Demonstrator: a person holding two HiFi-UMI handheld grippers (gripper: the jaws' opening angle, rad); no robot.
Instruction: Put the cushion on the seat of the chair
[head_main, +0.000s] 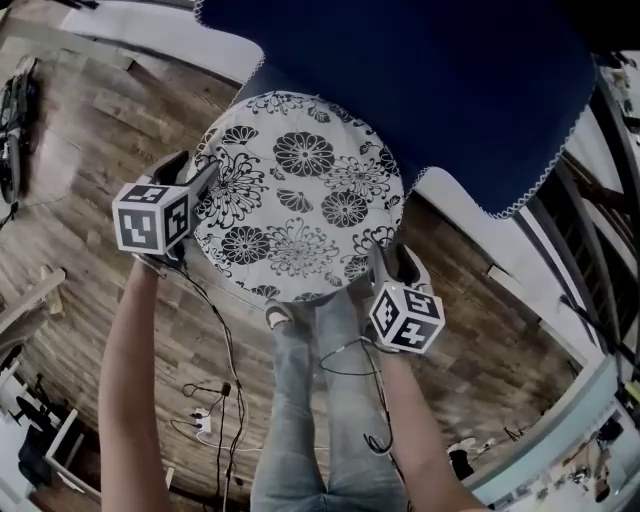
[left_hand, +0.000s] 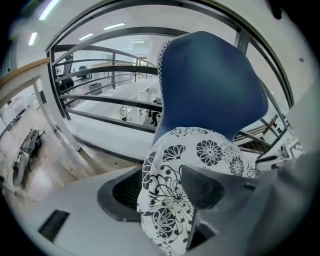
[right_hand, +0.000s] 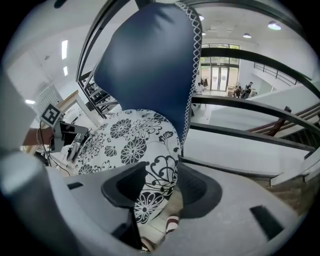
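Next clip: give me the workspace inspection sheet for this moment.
Surface: wooden plank floor; no table seen.
Job's things: round white cushion with black flower print held at dark blue padded chair, whose edge overlaps it; seat not seen.
Clutter: white power strip on floor.
Grippers: left gripper and right gripper each shut on cushion's edge.
Cables: dark cables run from grippers down to floor.
Surroundings: dark metal railings, bright hall beyond.
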